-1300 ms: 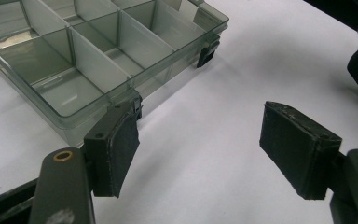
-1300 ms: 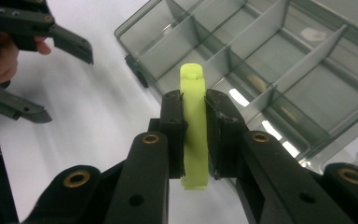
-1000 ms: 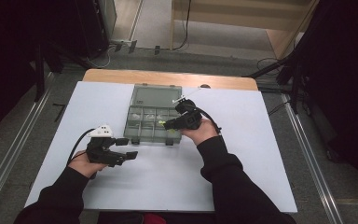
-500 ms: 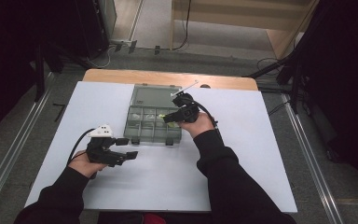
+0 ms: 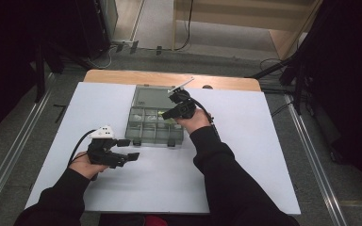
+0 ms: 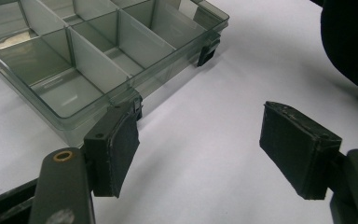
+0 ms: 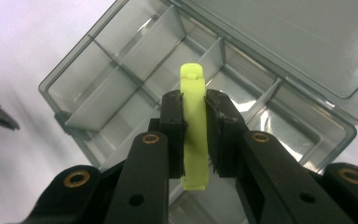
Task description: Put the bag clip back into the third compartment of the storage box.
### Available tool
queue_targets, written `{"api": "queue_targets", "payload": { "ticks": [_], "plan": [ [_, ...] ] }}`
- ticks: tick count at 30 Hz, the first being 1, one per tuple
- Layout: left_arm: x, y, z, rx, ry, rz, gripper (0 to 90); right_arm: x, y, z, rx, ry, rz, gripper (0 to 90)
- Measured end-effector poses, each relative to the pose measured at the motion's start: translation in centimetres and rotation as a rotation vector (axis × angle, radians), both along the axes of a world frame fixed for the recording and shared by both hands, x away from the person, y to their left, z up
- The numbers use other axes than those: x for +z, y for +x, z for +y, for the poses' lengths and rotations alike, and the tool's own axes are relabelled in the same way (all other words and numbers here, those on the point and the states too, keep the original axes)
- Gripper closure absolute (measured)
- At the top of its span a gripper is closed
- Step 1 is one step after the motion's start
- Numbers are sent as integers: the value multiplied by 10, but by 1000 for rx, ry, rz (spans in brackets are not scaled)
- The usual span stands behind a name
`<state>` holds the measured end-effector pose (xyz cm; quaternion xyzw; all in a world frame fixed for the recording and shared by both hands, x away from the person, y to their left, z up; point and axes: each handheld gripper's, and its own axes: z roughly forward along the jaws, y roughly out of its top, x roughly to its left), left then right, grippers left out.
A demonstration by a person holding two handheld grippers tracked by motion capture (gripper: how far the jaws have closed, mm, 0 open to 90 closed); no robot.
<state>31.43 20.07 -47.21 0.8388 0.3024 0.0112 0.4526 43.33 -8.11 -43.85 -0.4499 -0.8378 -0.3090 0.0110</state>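
Upright, yellow-green clip (image 7: 194, 126) (clamped by right hand-held gripper (image 7: 195, 135)) points away.

Black sleeves; each black claw (image 5: 133, 156) has brass screws, a trailing cable.

The yellow-green piece (image 7: 194, 126) is partly covered by the right tool (image 7: 195, 128), whose pads hide its middle. In the high view it is too small to make out, perhaps only a pale fleck. The compartment box (image 6: 98, 60) is cut off by the left gripper view's top and left edges.
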Motion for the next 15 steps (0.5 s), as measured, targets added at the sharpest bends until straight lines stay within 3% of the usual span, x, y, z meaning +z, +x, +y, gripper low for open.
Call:
{"api": "queue_targets", "payload": {
  "ticks": [15],
  "plan": [
    [1, 0, 0, -3, 4, -5, 278, -11, 11, 7, -79, -21, -6, 789]
  ]
}}
